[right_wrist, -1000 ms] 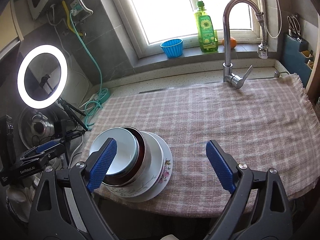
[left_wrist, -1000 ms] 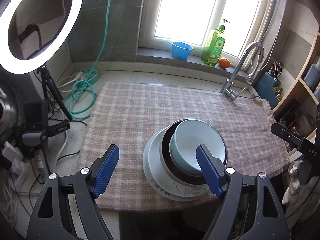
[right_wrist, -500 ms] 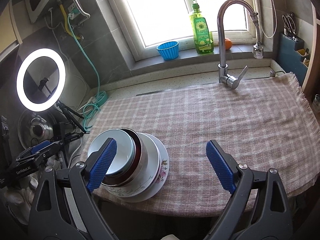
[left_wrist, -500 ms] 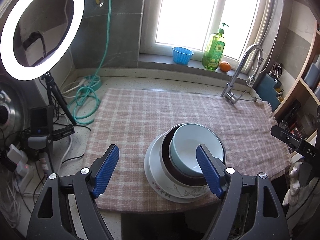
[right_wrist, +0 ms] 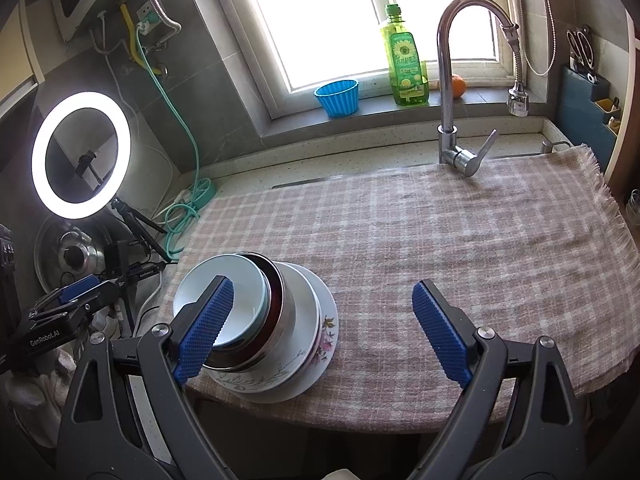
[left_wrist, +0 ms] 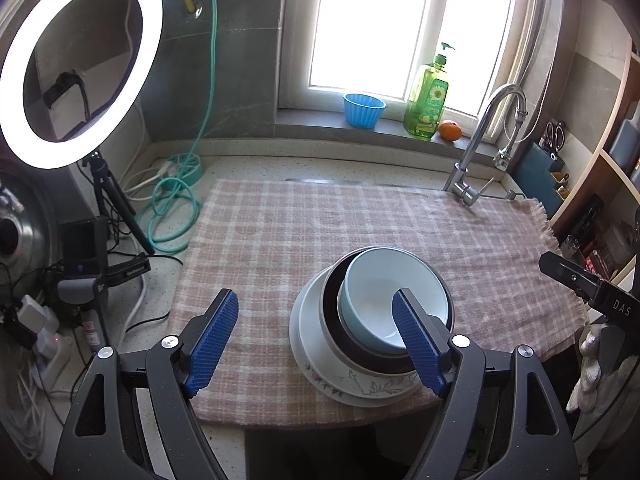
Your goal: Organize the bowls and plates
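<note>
A stack of dishes stands near the front edge of the checked cloth [left_wrist: 320, 232]. A light blue bowl [left_wrist: 384, 292] sits in a dark steel-rimmed bowl [left_wrist: 332, 320], on white floral plates [left_wrist: 360, 384]. The stack also shows in the right wrist view, with the blue bowl [right_wrist: 236, 280] on the floral plate [right_wrist: 316, 344]. My left gripper [left_wrist: 316, 344] is open and empty, held above and in front of the stack's left side. My right gripper [right_wrist: 320, 328] is open and empty, above the cloth [right_wrist: 440, 232] just right of the stack.
A tap [right_wrist: 452, 80] stands at the cloth's far right. A blue cup [right_wrist: 338, 96], green soap bottle [right_wrist: 404, 64] and orange [right_wrist: 458, 86] sit on the sill. A ring light [left_wrist: 76, 60], tripod, cables and green hose [left_wrist: 172, 200] crowd the left.
Both grippers have pulled back and up a little from the stack, so the view is wider. The dishes have not moved. Both jaws stay open.
</note>
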`<state>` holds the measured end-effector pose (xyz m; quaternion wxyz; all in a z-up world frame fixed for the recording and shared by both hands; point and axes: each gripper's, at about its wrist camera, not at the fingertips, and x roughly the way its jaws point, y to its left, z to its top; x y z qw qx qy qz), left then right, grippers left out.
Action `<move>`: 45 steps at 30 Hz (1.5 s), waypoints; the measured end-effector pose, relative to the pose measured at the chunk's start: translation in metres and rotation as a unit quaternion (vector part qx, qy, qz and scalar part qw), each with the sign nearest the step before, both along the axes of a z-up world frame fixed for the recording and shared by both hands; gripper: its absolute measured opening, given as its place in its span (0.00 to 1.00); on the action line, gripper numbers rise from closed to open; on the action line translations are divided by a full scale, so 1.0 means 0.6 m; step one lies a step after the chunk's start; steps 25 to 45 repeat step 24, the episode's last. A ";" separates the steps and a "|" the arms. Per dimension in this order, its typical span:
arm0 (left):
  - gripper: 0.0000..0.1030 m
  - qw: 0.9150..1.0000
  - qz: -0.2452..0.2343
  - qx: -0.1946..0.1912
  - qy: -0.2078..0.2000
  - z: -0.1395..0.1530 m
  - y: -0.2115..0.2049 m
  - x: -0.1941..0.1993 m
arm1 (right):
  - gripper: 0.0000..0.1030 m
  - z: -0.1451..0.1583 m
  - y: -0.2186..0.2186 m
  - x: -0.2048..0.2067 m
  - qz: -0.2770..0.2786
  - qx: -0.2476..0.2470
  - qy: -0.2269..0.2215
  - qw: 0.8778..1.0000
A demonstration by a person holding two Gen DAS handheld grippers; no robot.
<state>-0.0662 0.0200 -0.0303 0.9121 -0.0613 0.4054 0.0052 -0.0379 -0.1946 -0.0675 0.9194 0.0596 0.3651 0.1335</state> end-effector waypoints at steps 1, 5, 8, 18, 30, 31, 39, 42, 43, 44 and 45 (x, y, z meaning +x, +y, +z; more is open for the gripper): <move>0.77 1.000 0.000 0.000 0.000 0.000 0.000 0.000 | 0.90 -0.001 -0.001 0.000 -0.001 0.001 0.000 1.000; 0.77 1.000 0.000 0.004 -0.004 0.002 -0.004 0.002 | 0.90 -0.002 -0.004 0.001 -0.002 0.001 0.000 1.000; 0.77 1.000 0.000 0.008 -0.006 0.003 -0.005 0.004 | 0.90 -0.003 -0.006 0.003 -0.002 0.002 0.001 1.000; 0.77 1.000 0.010 0.007 0.002 0.000 -0.002 0.012 | 0.90 -0.010 -0.017 0.008 -0.012 0.008 0.009 1.000; 0.77 1.000 0.009 0.010 -0.009 -0.001 -0.006 0.013 | 0.91 -0.019 -0.017 0.016 -0.015 0.011 0.019 1.000; 0.77 1.000 0.009 0.010 -0.009 -0.001 -0.006 0.013 | 0.91 -0.019 -0.017 0.016 -0.015 0.011 0.019 1.000; 0.77 1.000 0.009 0.010 -0.009 -0.001 -0.006 0.013 | 0.91 -0.019 -0.017 0.016 -0.015 0.011 0.019 1.000; 0.77 1.000 0.009 0.010 -0.009 -0.001 -0.006 0.013 | 0.91 -0.019 -0.017 0.016 -0.015 0.011 0.019 1.000; 0.77 1.000 0.009 0.010 -0.009 -0.001 -0.006 0.013 | 0.91 -0.019 -0.017 0.016 -0.015 0.011 0.019 1.000; 0.77 1.000 0.009 0.010 -0.009 -0.001 -0.006 0.013 | 0.91 -0.019 -0.017 0.016 -0.015 0.011 0.019 1.000; 0.77 1.000 0.009 0.010 -0.009 -0.001 -0.006 0.013 | 0.91 -0.019 -0.017 0.016 -0.015 0.011 0.019 1.000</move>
